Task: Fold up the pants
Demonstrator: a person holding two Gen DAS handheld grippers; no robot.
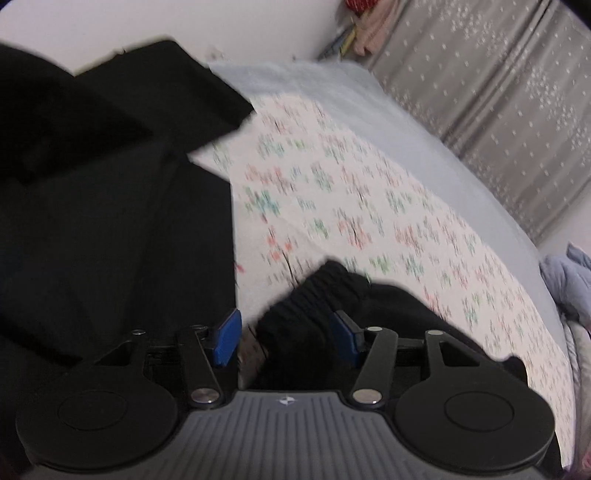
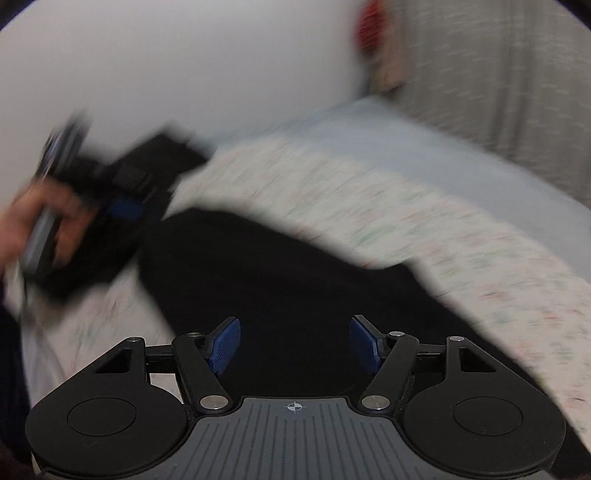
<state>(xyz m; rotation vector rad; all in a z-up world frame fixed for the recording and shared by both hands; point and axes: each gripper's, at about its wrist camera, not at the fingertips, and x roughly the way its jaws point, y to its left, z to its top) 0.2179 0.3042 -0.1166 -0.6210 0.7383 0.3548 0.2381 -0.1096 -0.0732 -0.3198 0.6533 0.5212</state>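
Black pants (image 1: 110, 229) lie spread over the left part of a floral sheet (image 1: 369, 192) on a bed. A bunched elastic waistband part (image 1: 306, 314) sits between the blue pads of my left gripper (image 1: 286, 339). It reaches the right pad, but a strip of sheet shows beside the left pad, so the jaws stand open. My right gripper (image 2: 295, 343) hovers open over the black pants (image 2: 277, 280) with nothing between its pads. In the blurred right wrist view, a hand (image 2: 44, 221) carries the left gripper (image 2: 122, 206) at the far left, with dark cloth around it.
A pale blue blanket (image 1: 332, 96) covers the bed's far side below a white wall (image 2: 184, 66). A grey sparkled curtain (image 1: 498, 92) hangs at the right. Grey-blue clothes (image 1: 569, 280) are piled at the bed's right edge, and red and pink items (image 1: 365, 22) sit in the corner.
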